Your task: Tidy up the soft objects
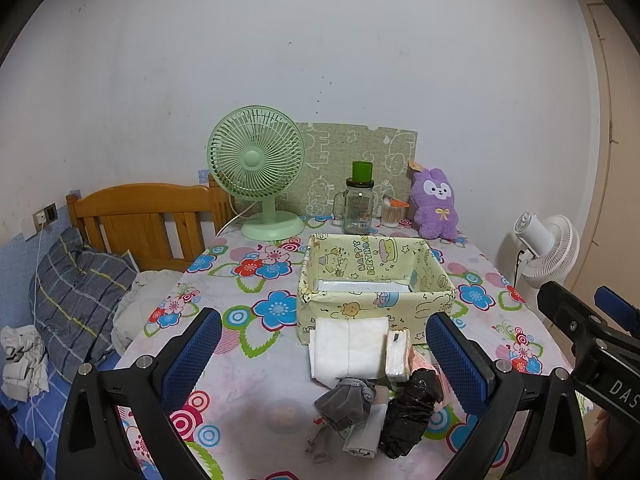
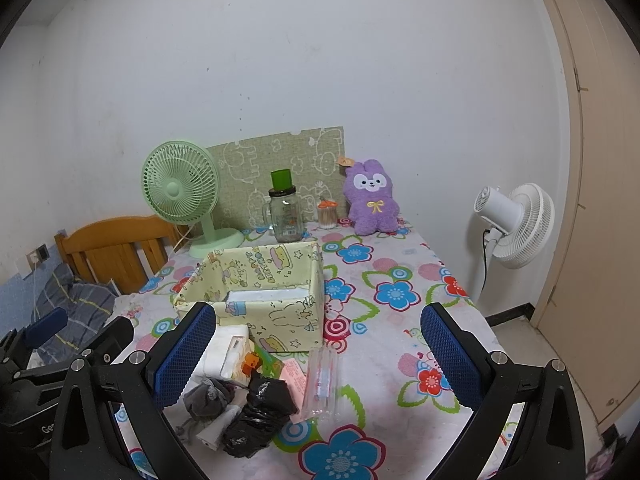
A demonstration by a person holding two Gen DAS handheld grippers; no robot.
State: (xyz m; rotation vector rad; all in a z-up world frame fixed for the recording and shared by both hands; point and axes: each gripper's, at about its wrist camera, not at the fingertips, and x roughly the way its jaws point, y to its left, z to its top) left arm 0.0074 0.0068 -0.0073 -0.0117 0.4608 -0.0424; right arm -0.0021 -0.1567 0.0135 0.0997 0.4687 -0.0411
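Both hand-held grippers spread wide, empty — left hand-held gripper (image 1: pixel 324 356), right hand-held gripper (image 2: pixel 318 354), blue ribbed pads. Soft pile on near bench (image 2: pixel 400 320), floral cloth: folded white towel (image 1: pixel 348 346), crumpled black plastic bag (image 1: pixel 412 412), grey drawstring pouch (image 1: pixel 346 400), tissue pack (image 1: pixel 398 354). Square yellow cartoon-print box (image 1: pixel 376 276) just beyond, touching towel. Fuzzy purple plush (image 1: pixel 436 204) far right.

A white wall (image 1: pixel 320 48) backs the floral tabletop (image 1: pixel 256 280); wooden bed headboard (image 1: pixel 144 216) to its left, white standing fan (image 2: pixel 516 224) and beige door (image 2: pixel 600 200) to its right.
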